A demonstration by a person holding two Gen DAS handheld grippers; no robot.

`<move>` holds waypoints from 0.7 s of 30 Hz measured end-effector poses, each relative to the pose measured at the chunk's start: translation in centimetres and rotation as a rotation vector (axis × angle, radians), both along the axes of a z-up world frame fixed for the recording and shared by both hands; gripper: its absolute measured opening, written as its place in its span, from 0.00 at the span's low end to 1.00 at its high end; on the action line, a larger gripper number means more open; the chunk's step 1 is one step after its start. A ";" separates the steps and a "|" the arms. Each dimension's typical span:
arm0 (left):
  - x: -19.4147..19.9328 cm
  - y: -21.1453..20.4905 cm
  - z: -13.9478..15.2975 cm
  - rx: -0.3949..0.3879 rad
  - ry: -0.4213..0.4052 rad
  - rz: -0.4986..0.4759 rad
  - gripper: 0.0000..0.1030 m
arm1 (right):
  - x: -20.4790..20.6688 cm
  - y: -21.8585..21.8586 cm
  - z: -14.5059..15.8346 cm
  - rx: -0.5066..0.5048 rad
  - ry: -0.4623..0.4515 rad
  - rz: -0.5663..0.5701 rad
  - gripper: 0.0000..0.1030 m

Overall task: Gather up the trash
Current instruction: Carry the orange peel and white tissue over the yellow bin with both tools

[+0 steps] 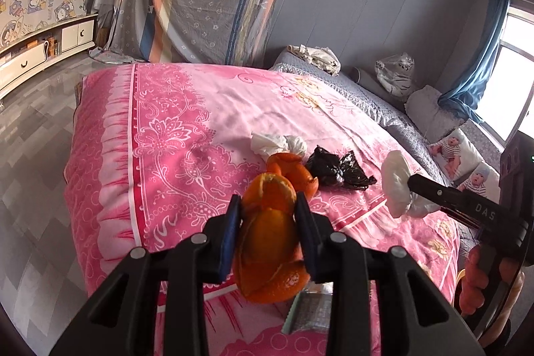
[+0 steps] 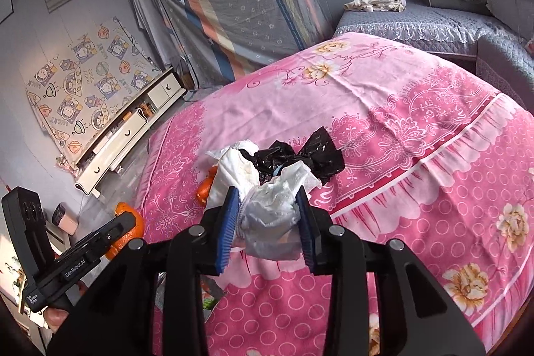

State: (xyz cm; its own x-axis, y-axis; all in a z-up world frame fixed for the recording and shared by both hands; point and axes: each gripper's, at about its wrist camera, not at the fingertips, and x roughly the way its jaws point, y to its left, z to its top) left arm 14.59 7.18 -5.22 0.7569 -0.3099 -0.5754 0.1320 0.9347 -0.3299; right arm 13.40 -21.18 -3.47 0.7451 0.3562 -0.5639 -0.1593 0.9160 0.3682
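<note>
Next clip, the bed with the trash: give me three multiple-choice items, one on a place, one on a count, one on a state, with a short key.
1. Where does the black plastic bag lie?
A. on the pink bedspread
B. on the floor
C. in the white drawer unit

2. How many pieces of trash are held off the bed by tongs?
A. none
B. one
C. two

3. What state are the left tongs in?
A. open over the bed
B. shut on the orange peel
C. shut on a tissue

Key:
1 A, the bag rests on the bedspread beside a second peel piece and a tissue.
2 C, the left tongs hold orange peel and the right tongs hold a crumpled tissue wad.
3 B, both blue pads press the peel's sides.
</note>
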 end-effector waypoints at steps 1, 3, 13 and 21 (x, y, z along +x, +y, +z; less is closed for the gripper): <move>-0.3 -0.2 0.5 0.003 -0.015 0.000 0.30 | -0.5 -0.4 0.5 0.005 -0.012 -0.006 0.31; -1.0 -0.7 1.4 0.016 -0.043 -0.002 0.30 | -1.2 -1.1 1.3 0.010 -0.034 -0.015 0.31; -4.7 -5.0 6.1 0.025 -0.176 -0.095 0.30 | -6.8 -4.9 5.2 0.041 -0.144 -0.065 0.31; -7.6 -10.0 9.0 0.046 -0.260 -0.218 0.30 | -11.6 -8.9 8.1 0.054 -0.227 -0.142 0.31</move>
State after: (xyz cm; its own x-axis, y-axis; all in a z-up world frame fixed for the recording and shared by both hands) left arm 7.00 -2.83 3.79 0.7989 -0.4584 -0.3895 0.4042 0.8886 -0.2169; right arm 1.81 -30.08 4.59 0.8950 0.2642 -0.3595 -0.1150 0.9152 0.3863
